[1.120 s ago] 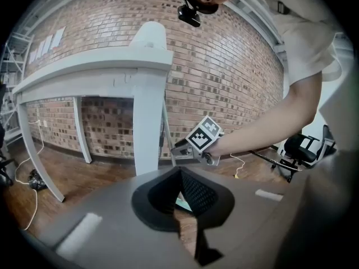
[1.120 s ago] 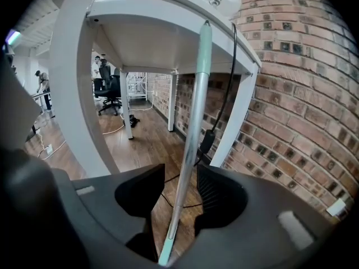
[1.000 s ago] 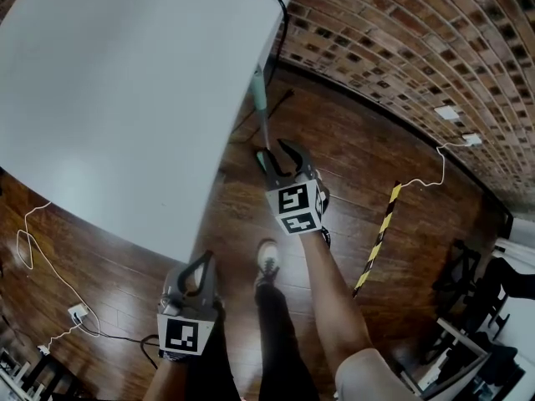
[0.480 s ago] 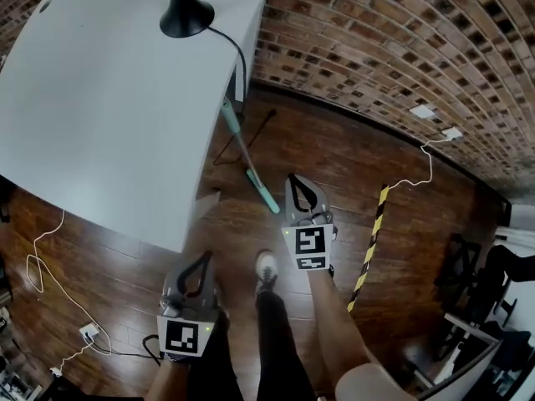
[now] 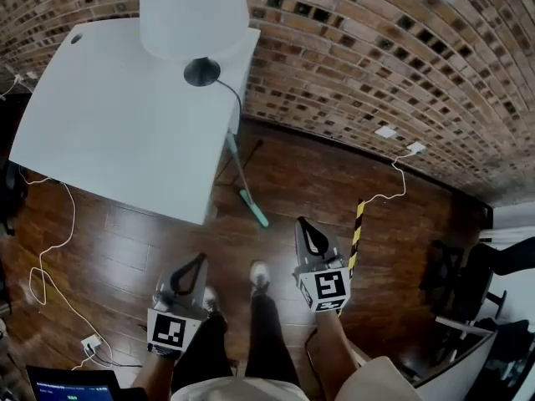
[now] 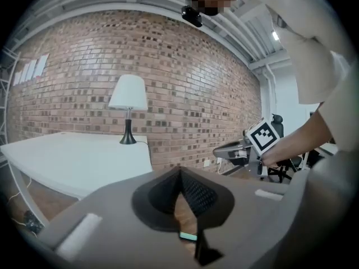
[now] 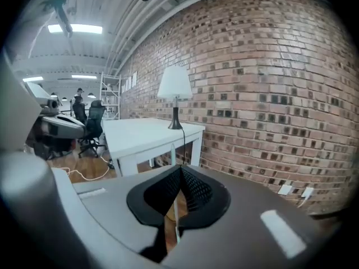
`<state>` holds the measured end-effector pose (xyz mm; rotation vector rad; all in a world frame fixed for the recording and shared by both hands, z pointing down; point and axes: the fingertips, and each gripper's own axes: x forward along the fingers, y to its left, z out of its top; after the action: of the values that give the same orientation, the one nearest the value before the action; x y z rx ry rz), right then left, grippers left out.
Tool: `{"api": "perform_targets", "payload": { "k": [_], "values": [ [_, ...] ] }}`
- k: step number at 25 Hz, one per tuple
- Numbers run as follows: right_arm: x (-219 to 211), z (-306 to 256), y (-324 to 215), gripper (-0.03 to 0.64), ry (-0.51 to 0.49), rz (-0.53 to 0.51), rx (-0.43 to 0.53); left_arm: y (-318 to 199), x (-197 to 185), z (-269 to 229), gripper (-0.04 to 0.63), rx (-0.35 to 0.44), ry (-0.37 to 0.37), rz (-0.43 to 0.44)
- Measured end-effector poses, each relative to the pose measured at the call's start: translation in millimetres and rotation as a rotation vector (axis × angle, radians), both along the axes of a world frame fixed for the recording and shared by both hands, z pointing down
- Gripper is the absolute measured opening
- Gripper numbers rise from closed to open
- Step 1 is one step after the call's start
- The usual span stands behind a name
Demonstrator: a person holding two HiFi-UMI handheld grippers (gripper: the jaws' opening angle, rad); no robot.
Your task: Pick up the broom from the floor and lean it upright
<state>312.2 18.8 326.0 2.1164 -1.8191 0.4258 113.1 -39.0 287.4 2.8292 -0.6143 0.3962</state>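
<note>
**Head view: broom propped at the table, both claws closed and empty**

The broom [image 5: 242, 176] stands tilted, with its teal end on the wood floor [image 5: 159, 232] and its upper end against the edge of the white table [image 5: 109, 132], near the brick wall [image 5: 376, 57]. By that, I judge the leaning done. The left claw [image 5: 199, 259] and right claw [image 5: 303, 224] hang by the person's legs [image 5: 263, 332], well apart from the broom. Each has its jaws pressed together on nothing, probably because nothing remains to carry. The marker cubes [image 5: 170, 331] bear only black-and-white square patterns. No brand or legible words show.

A white-shaded lamp [image 5: 194, 13] stands on the white table [image 5: 109, 132] beside the brick wall [image 5: 376, 57], over wooden floor [image 5: 292, 174].
</note>
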Motion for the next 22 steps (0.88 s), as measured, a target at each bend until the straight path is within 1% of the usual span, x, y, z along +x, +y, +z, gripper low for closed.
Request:
{"api": "perform_targets", "payload": {
  "k": [4, 8, 10, 13, 15, 17, 18, 22],
  "values": [
    [-37.5, -71.1, 25.9, 0.012, -0.031, 0.002, 0.056, 3.5, -32.0, -57.3, -0.003, 0.054, 0.034, 0.033],
    [-75.0, -133.4, 37.8, 0.012, -0.063, 0.029, 0.144, 2.1, -65.2, -106.9, -0.003, 0.102, 0.044, 0.04],
    [-91.4, -160.5, 42.2, 0.012, -0.06, 0.031, 0.18, 2.2, -79.0, -125.4, -0.003, 0.115, 0.054, 0.038],
    [-108.7, -195.6, 52.3, 0.012, -0.065, 0.033, 0.228, 5.0, -95.0, -139.6, -0.003, 0.162, 0.065, 0.043],
    [-123.3, -215.7, 55.8, 0.012, -0.054, -0.014, 0.235, 8.9, -98.8, -152.9, -0.003, 0.15, 0.067, 0.039],
    [-136.8, -235.1, 56.0, 0.012, -0.025, -0.068, 0.251, 10.6, -97.1, -172.0, -0.003, 0.141, 0.088, 0.034],
    [-141.0, -243.9, 58.7, 0.012, -0.021, -0.079, 0.267, 12.7, -96.2, -179.8, -0.003, 0.146, 0.1, 0.032],
    [-136.3, -271.6, 76.7, 0.012, -0.078, -0.038, 0.36, 24.6, -91.0, -205.1, -0.003, 0.163, 0.14, 0.026]
  ]
}}
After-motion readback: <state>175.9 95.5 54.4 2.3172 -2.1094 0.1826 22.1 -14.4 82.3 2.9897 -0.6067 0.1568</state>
